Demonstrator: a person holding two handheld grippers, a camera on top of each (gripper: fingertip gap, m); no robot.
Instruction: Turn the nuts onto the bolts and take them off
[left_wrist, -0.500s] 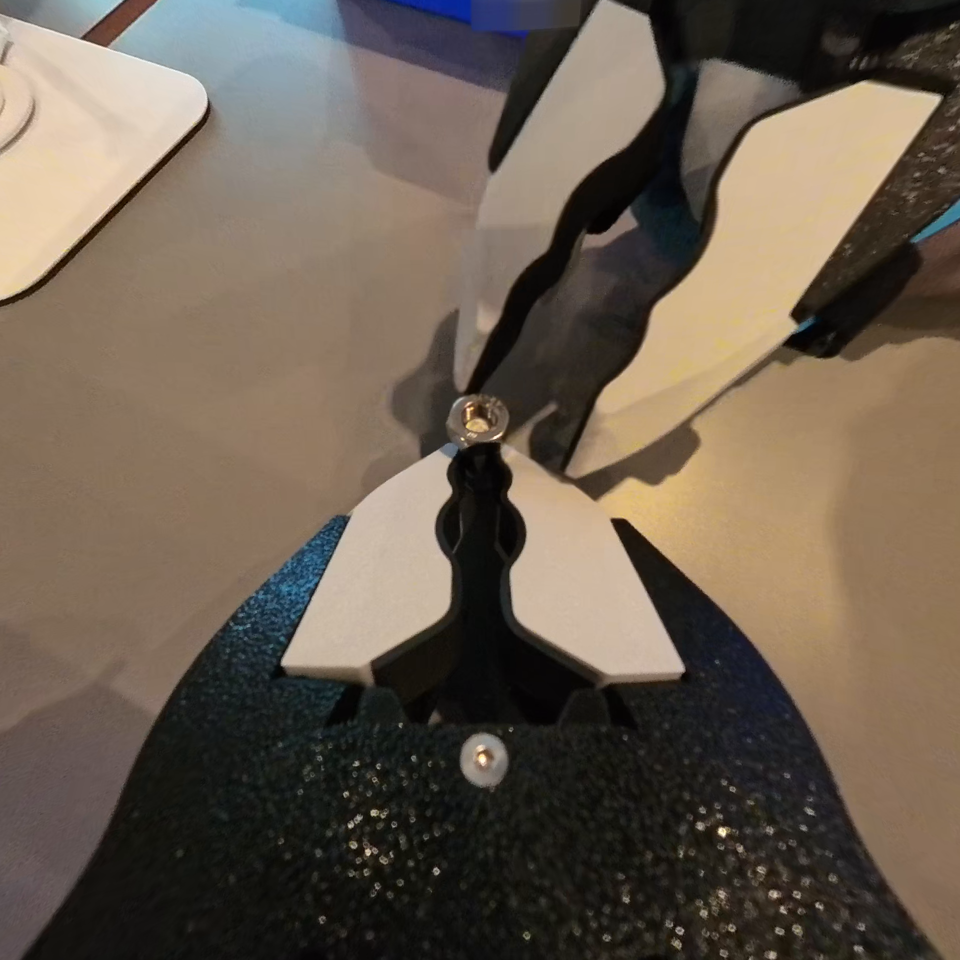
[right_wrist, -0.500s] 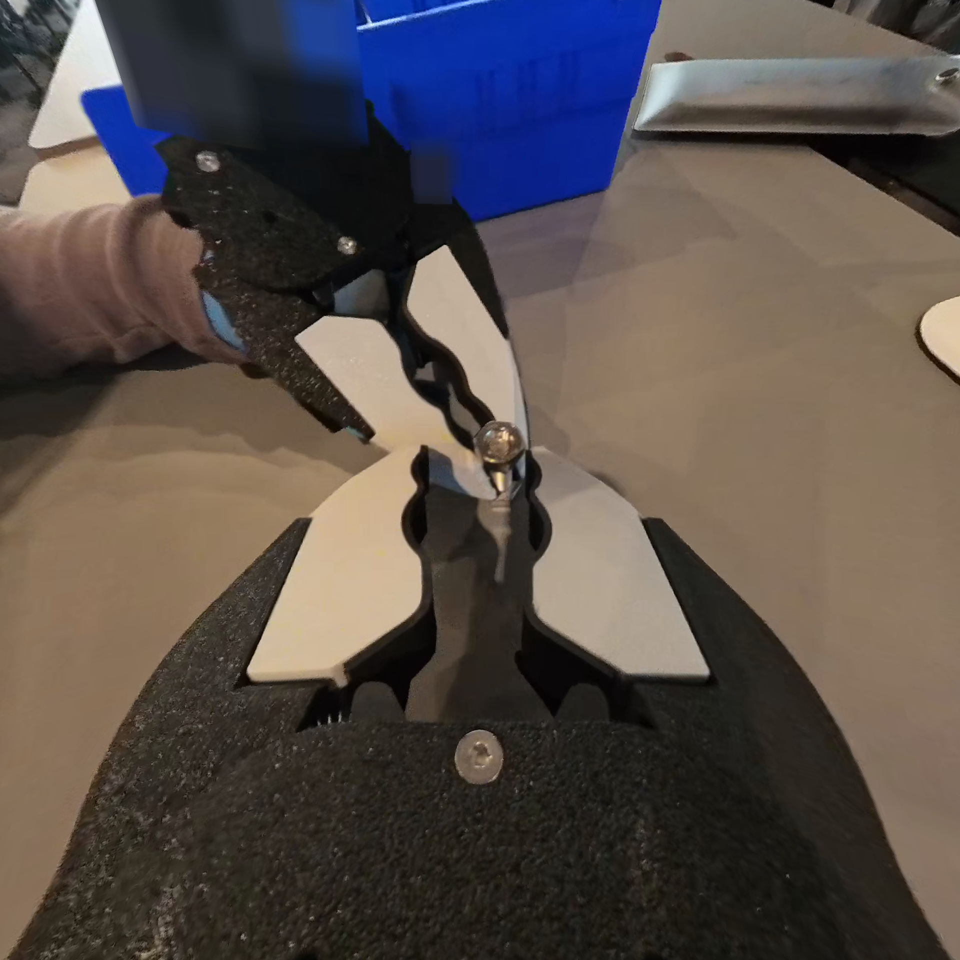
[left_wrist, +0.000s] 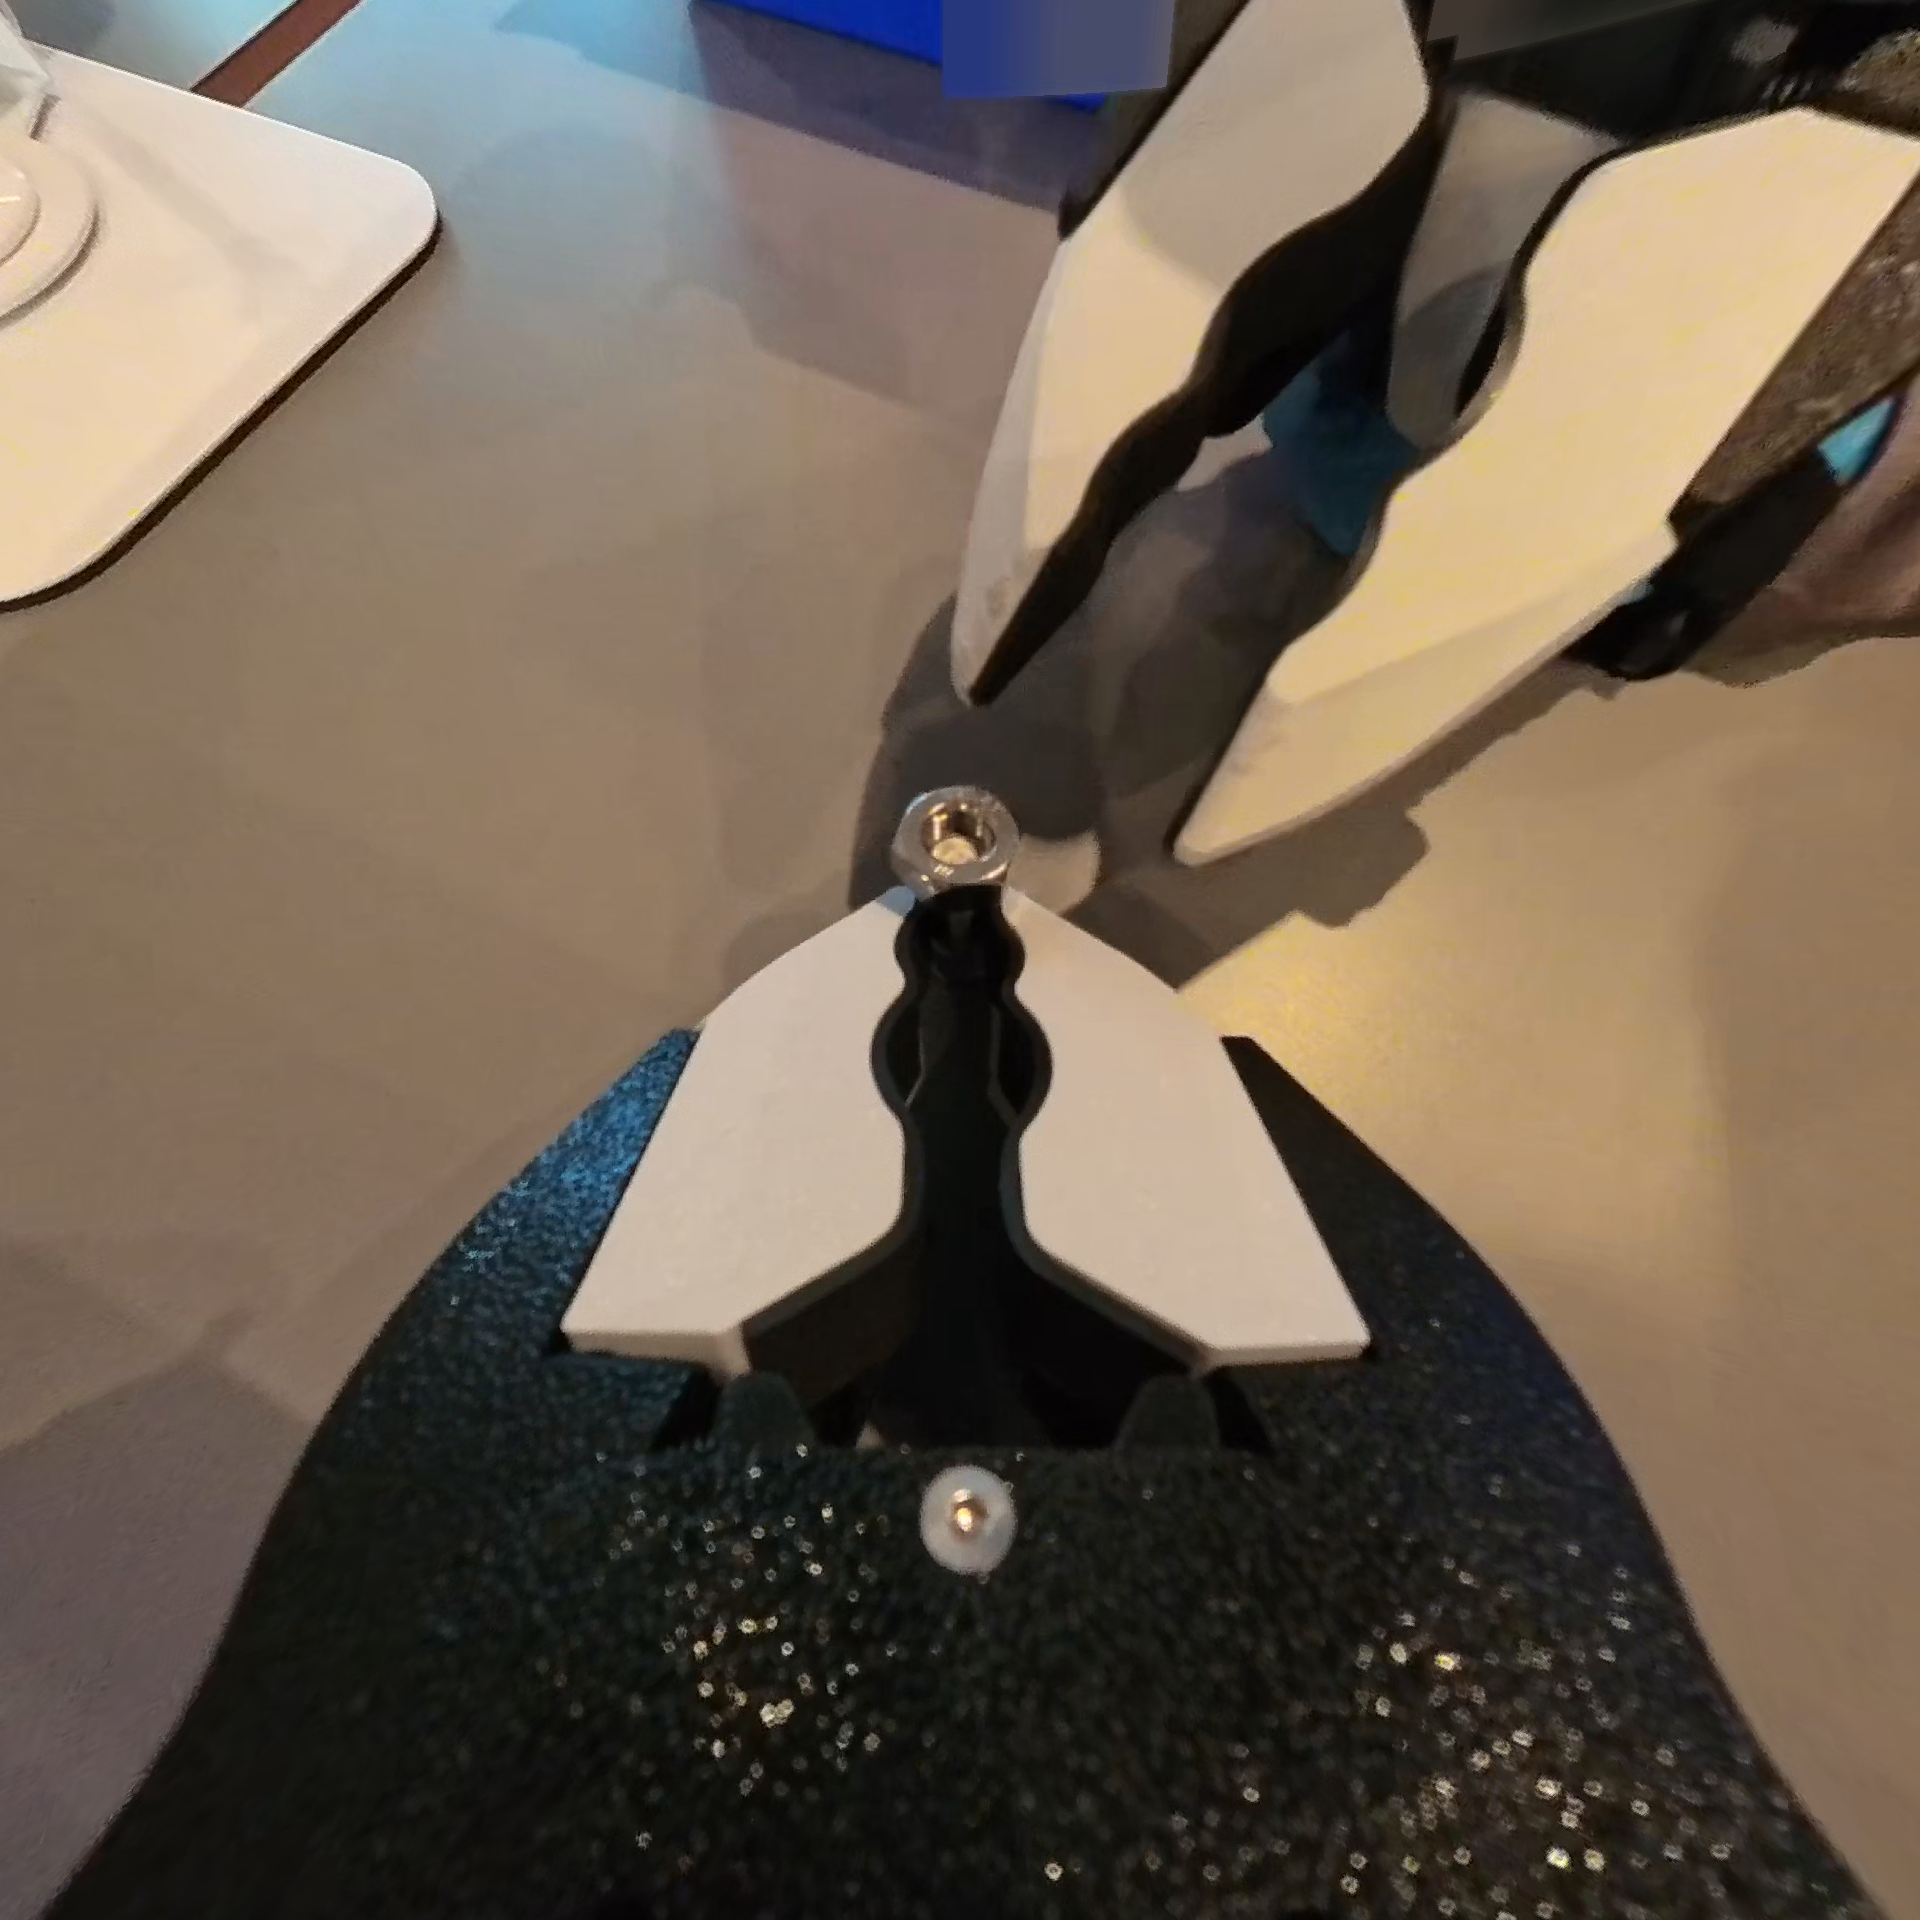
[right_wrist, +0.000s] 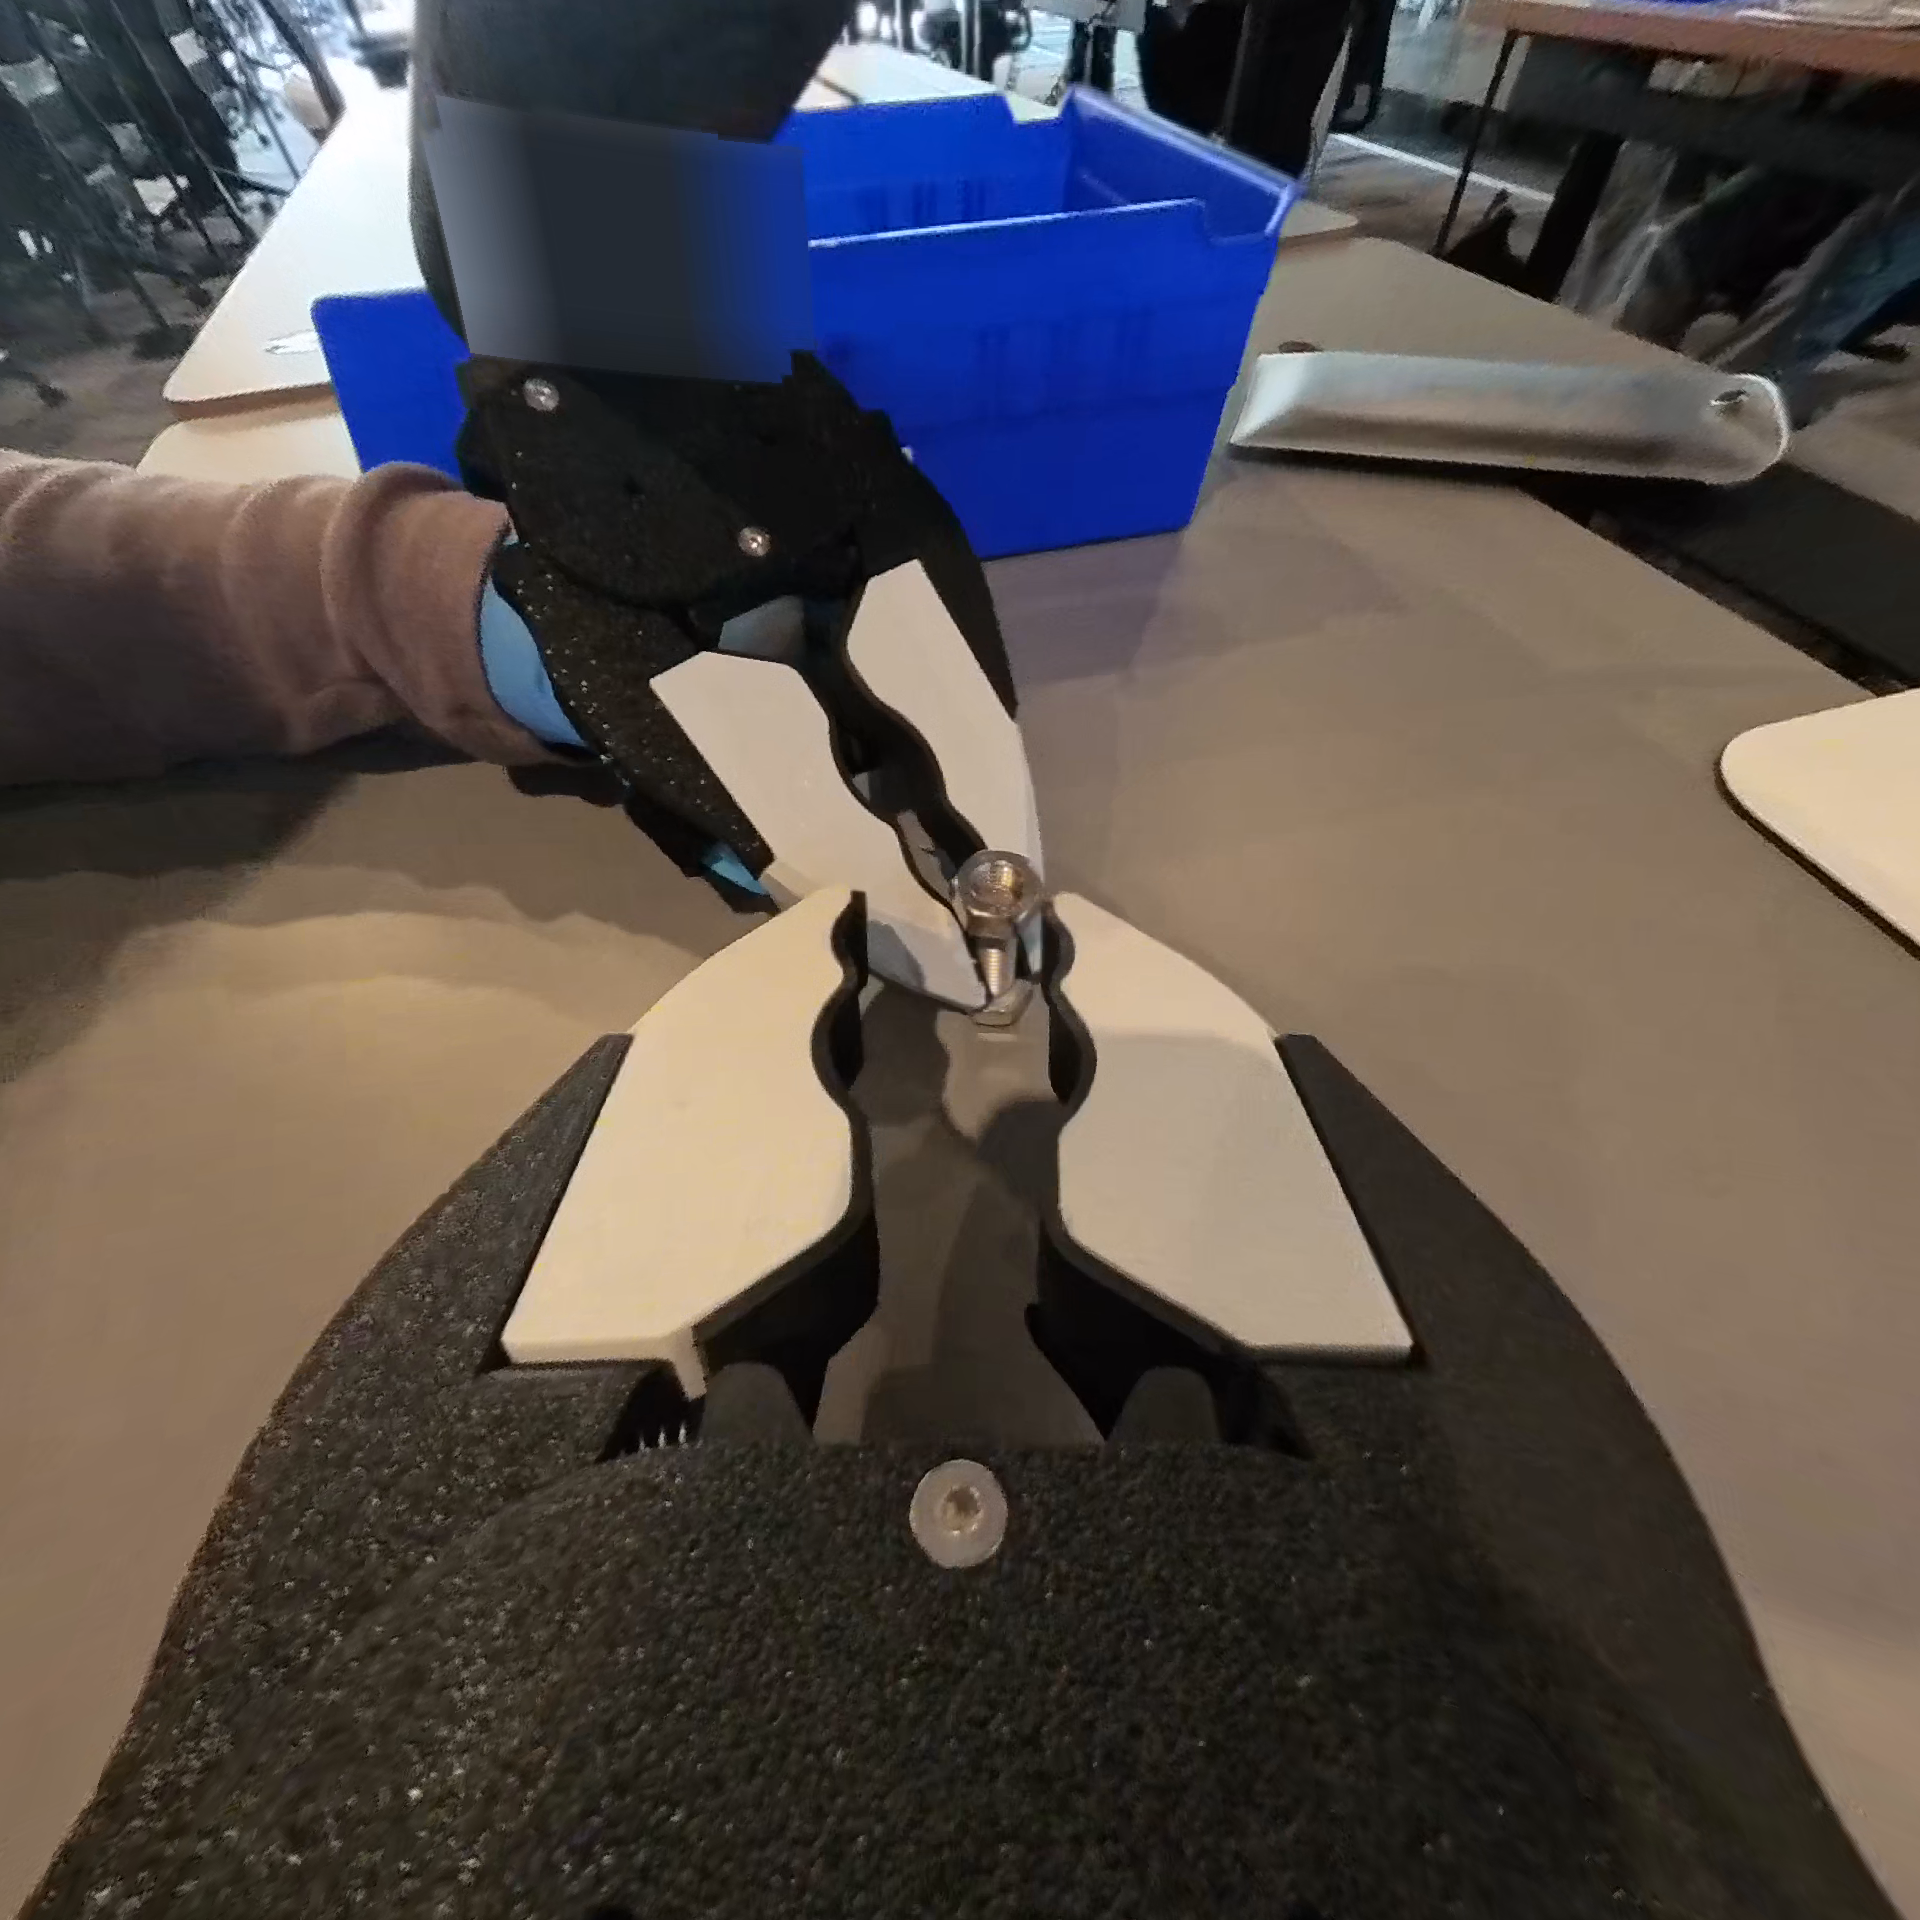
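Blue bin (right_wrist: 1039, 343) behind left tongs (right_wrist: 1003, 961), contents not visible; only the right view shows it whole. Left tongs (left_wrist: 956, 914) pinch the bolt (right_wrist: 995, 925) by its shank, head up, nut (right_wrist: 1000, 1010) at its lower end. Right tongs (right_wrist: 956, 935) spread wide, flanking the bolt; contact unclear. Surface (right_wrist: 1455, 935) grey.

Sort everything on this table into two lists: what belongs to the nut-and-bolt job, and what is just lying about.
In the job:
- bolt, standing head down, gripped by the left gripper
- nut on the bolt's top end
- right gripper, open around it

Lying about:
- blue bin
- silvery pouch
- white board
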